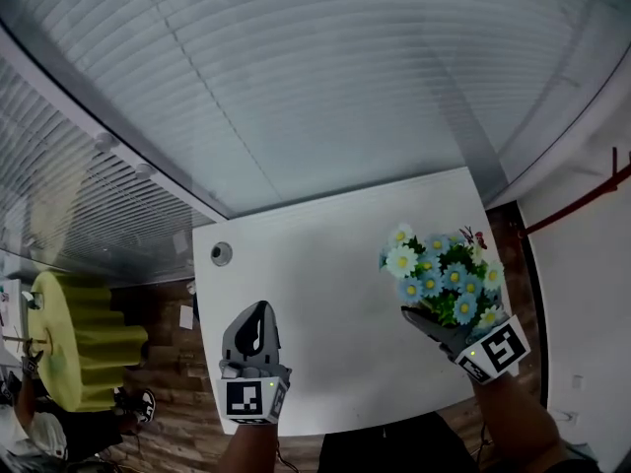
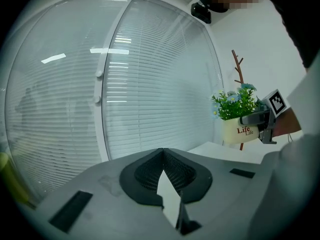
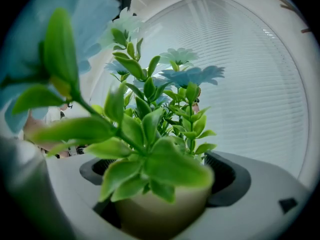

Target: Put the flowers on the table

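A small cream pot of blue and white flowers with green leaves is held over the right part of the white table. My right gripper is shut on the pot; in the right gripper view the pot sits between the jaws and the leaves fill the frame. From the left gripper view the flower pot hangs above the table top. My left gripper hovers over the table's near left part, shut and holding nothing, its jaws meeting in the left gripper view.
A small round fitting sits in the table's far left corner. Window blinds run behind the table. A yellow ribbed seat stands on the wooden floor at the left. A thin brown branch stand rises by the right wall.
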Demonstrator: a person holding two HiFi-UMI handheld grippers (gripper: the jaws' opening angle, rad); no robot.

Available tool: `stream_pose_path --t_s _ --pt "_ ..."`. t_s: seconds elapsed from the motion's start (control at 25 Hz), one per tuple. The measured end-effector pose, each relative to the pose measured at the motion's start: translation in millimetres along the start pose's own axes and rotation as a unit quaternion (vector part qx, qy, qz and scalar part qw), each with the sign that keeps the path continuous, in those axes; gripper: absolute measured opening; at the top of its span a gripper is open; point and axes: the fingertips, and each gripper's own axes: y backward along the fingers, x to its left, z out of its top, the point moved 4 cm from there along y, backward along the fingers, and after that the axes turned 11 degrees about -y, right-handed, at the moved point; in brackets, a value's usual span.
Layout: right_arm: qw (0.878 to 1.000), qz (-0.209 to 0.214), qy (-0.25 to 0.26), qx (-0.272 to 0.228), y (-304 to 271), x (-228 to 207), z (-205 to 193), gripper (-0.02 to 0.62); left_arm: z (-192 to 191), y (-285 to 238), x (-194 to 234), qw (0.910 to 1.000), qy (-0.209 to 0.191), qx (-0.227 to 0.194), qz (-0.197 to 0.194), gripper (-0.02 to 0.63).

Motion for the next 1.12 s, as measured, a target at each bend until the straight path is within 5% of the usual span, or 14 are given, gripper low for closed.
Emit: stream_pose_path --t_s 1.12 --pt "0.997 0.000 -0.021 0.071 -24 -14 -111 0.522 -52 -2 -23 0.9983 0.032 0.048 0.002 0.005"
